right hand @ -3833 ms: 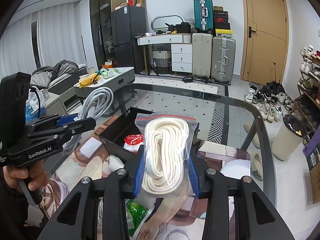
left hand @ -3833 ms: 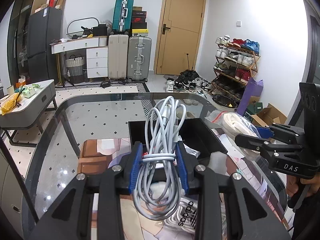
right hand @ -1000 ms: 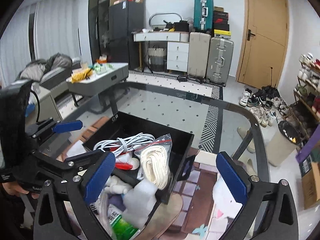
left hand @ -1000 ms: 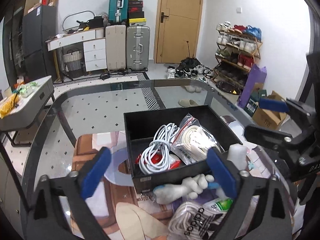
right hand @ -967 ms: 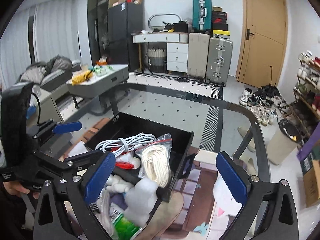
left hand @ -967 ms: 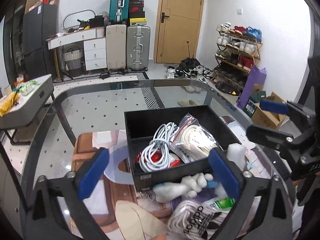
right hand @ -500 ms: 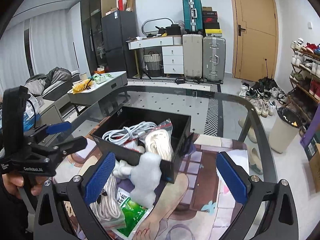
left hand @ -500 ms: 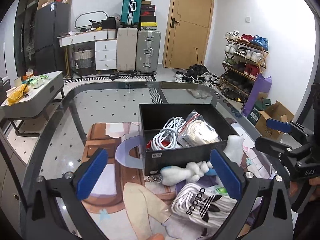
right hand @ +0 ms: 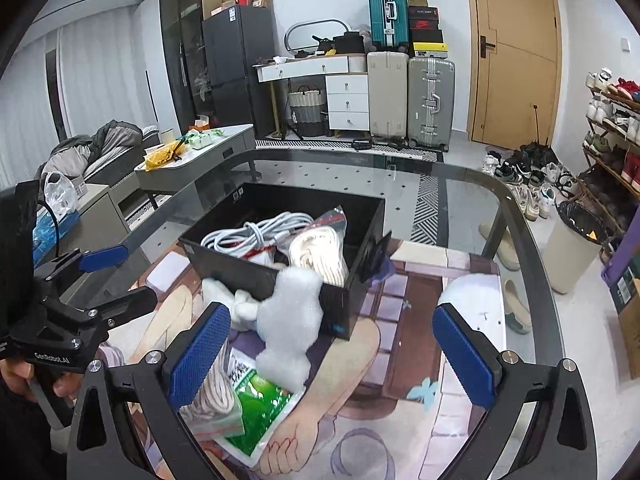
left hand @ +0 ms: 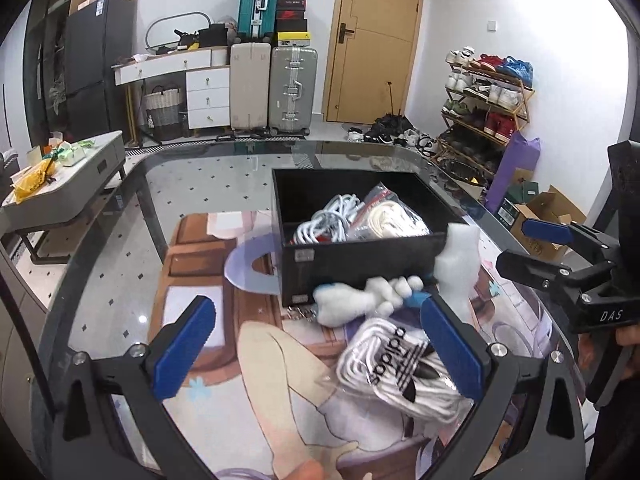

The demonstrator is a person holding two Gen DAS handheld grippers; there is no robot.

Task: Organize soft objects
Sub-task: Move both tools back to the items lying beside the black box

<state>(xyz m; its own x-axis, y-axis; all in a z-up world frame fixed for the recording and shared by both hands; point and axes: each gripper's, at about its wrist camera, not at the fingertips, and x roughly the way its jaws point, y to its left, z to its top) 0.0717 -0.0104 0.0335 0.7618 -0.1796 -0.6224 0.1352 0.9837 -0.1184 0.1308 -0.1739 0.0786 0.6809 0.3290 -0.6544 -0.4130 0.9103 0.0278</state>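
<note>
A black box (left hand: 360, 262) (right hand: 260, 276) stands on the glass table and holds a grey cable coil (left hand: 326, 224) (right hand: 256, 230) and a bagged white rope (left hand: 394, 220) (right hand: 320, 252). In front of the box lie a white plush toy (left hand: 360, 298) (right hand: 244, 304), a white foam piece (left hand: 458, 264) (right hand: 290, 324), an Adidas bag of white cord (left hand: 396, 368) and a green packet (right hand: 260, 412). My left gripper (left hand: 320, 352) is open and empty above the mat. My right gripper (right hand: 332, 356) is open and empty just behind the foam piece.
A printed mat (left hand: 208, 280) (right hand: 420, 320) covers the near part of the glass table (left hand: 224, 168). Each gripper shows in the other's view: the right one (left hand: 568, 264), the left one (right hand: 80, 300). Suitcases, a shoe rack and a low grey table stand beyond.
3.8 s ago the left gripper held the cable coil and the right held the bagged rope; both now lie in the box. Both grippers have opened and drawn back toward me.
</note>
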